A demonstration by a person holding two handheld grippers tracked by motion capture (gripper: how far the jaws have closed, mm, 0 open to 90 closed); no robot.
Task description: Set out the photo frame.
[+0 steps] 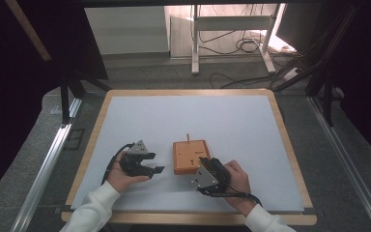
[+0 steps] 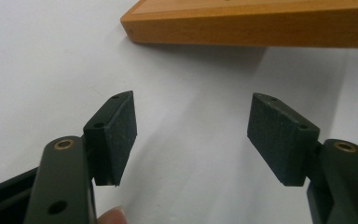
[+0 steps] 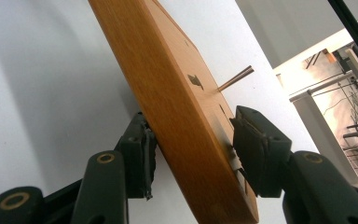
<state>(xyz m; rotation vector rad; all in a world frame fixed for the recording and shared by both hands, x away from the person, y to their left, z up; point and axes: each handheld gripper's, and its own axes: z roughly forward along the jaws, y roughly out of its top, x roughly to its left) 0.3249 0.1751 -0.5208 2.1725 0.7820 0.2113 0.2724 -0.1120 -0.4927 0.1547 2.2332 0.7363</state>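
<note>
Right gripper (image 1: 206, 164) sits at the near right corner of the flat square orange wooden board (image 1: 190, 153), jaws straddling its edge: one below against the underside, one over the top face, so it appears clamped on. A thin wooden peg (image 1: 187, 137) stands up at the board's far edge. Board lies centre-front on the white tabletop (image 1: 222, 116). Left gripper (image 1: 157, 163), jaws spread wide and empty, rests just left of the board, not touching.

Orange wooden board (image 1: 191, 156), square, thin peg (image 1: 187, 137) upright at far edge, flat on white tabletop (image 1: 212, 116), near-centre
</note>
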